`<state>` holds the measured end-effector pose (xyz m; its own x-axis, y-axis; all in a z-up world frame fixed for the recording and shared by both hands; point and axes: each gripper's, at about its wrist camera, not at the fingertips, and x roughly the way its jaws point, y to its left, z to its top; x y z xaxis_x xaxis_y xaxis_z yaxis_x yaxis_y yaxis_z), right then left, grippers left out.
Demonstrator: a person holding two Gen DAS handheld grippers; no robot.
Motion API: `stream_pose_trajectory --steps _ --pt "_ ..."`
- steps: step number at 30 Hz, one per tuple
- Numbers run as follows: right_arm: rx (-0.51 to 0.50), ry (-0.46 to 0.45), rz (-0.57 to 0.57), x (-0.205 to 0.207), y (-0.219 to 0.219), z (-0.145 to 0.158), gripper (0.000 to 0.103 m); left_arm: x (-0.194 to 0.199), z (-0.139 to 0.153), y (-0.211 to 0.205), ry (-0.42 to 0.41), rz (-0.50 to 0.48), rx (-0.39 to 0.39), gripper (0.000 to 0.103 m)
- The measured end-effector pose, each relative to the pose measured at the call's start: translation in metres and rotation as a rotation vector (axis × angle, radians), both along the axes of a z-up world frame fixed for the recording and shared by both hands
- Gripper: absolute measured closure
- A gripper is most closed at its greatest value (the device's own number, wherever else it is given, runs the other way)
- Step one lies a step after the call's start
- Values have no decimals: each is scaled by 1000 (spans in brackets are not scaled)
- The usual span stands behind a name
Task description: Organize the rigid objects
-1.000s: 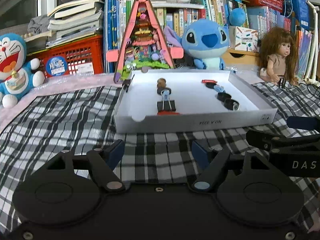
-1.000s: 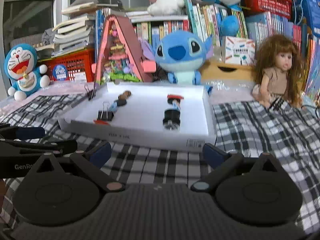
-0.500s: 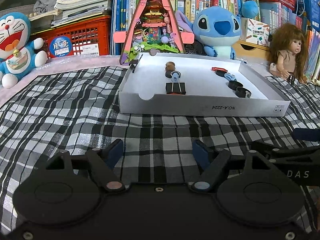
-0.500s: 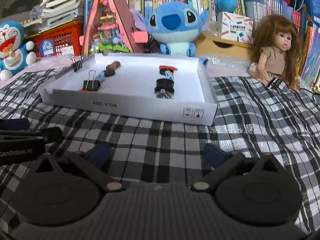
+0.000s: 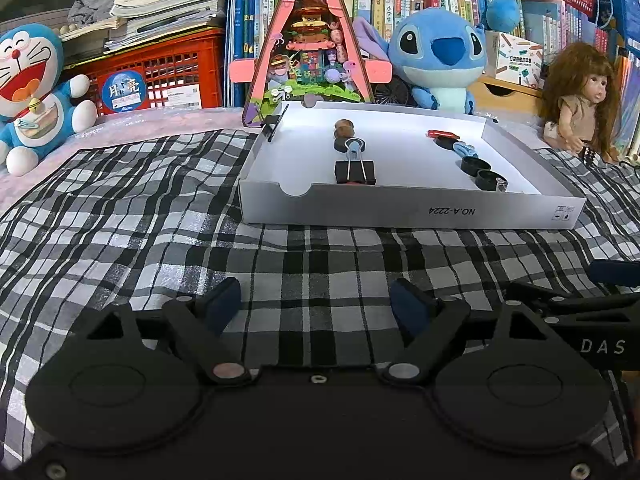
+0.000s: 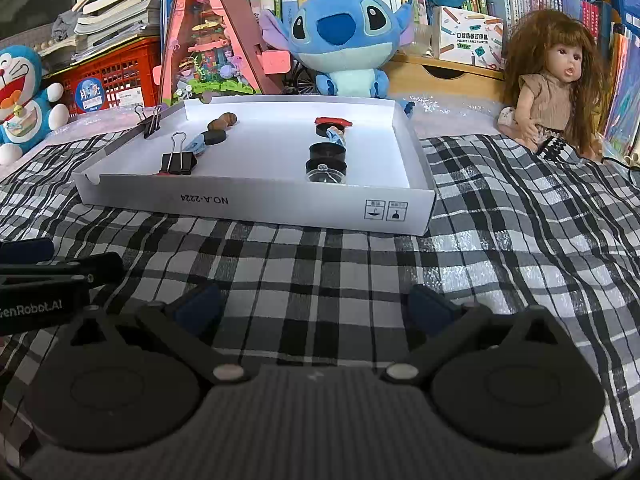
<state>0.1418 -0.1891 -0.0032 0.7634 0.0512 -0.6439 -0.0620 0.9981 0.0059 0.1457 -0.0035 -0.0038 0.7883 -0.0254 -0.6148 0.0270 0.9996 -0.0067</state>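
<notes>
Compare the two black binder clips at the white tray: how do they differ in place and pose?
The binder clip inside the tray rests on the tray's floor near the front wall; the binder clip on the rim grips the left wall of the white tray. The first looks bigger, perhaps only because nearer. Both are black with wire handles.

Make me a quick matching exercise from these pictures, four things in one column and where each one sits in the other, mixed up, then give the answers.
1. black binder clip
2. red flat piece
3. Stitch plush
4. doll

A. behind the white tray
B. tray's left row, nearest end
C. on the checked cloth, right of the tray
D. tray's right row, far end

Pairs: 1-B, 2-D, 3-A, 4-C
</notes>
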Motion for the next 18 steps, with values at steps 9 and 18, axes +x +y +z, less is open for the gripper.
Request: stream_pose_trajectory --steps 9,18 --pt "1 0 0 0 0 0 0 1 -1 0 6 7 7 16" --pt "1 0 0 -1 0 0 0 2 -2 1 13 20 10 12"
